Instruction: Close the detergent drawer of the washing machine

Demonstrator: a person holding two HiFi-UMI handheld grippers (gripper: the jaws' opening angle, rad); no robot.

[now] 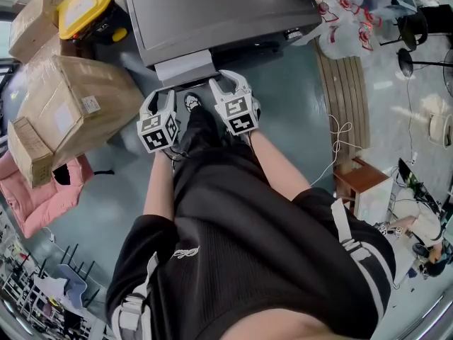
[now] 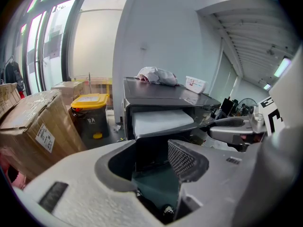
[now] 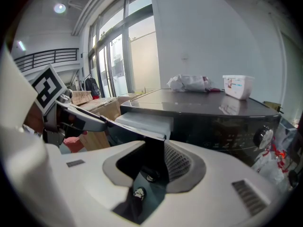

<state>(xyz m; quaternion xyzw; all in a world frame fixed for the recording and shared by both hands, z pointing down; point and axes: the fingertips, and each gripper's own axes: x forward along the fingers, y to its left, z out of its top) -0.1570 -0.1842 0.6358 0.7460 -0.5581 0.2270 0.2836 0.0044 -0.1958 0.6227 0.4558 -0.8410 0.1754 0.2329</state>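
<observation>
The washing machine [image 1: 212, 6] is dark grey and stands at the top of the head view. Its pale detergent drawer [image 1: 184, 68] sticks out of the front at the left, also seen as a white slab, the drawer [image 2: 161, 121] [image 3: 144, 122]. My left gripper [image 1: 161, 98] [image 2: 151, 162] hovers just short of the drawer front, jaws apart with nothing between them. My right gripper [image 1: 226, 83] [image 3: 149, 162] is beside it to the right, close below the drawer's corner, also open and empty. Neither touches the drawer.
Cardboard boxes [image 1: 78, 98] and a yellow-lidded bin [image 1: 85, 6] crowd the left. A white tub [image 3: 238, 86] and a crumpled bag [image 3: 191, 83] lie on the machine top. A wooden stool [image 1: 361, 179] and a loose cable are at right. The person's shoe [image 1: 192, 103] is between the grippers.
</observation>
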